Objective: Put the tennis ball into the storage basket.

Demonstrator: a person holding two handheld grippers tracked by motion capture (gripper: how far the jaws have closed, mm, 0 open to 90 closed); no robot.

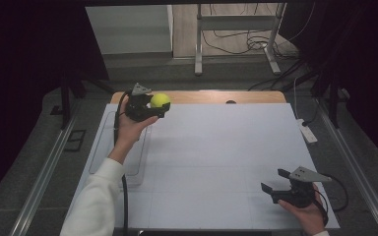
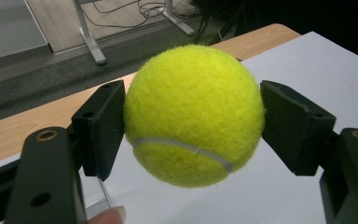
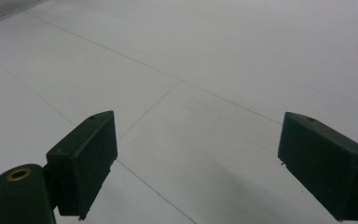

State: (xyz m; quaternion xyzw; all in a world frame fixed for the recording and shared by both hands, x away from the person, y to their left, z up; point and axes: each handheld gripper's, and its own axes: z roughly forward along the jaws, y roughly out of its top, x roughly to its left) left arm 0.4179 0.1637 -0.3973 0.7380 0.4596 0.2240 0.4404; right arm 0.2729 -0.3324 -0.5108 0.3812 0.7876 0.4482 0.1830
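While the tennis ball (image 2: 193, 114) is being held clear of the white surface (image 1: 216, 162), near its far left corner, it is being clamped between the pads of the left gripper (image 1: 153, 104), across its widest part. The right gripper (image 3: 198, 168) is being kept near the surface's near right corner, jaws wide apart and holding nothing. The ball is being judged light and springy (its felt probably gives good friction), so it is best gripped across the middle, where the pads cannot slip off the curve.
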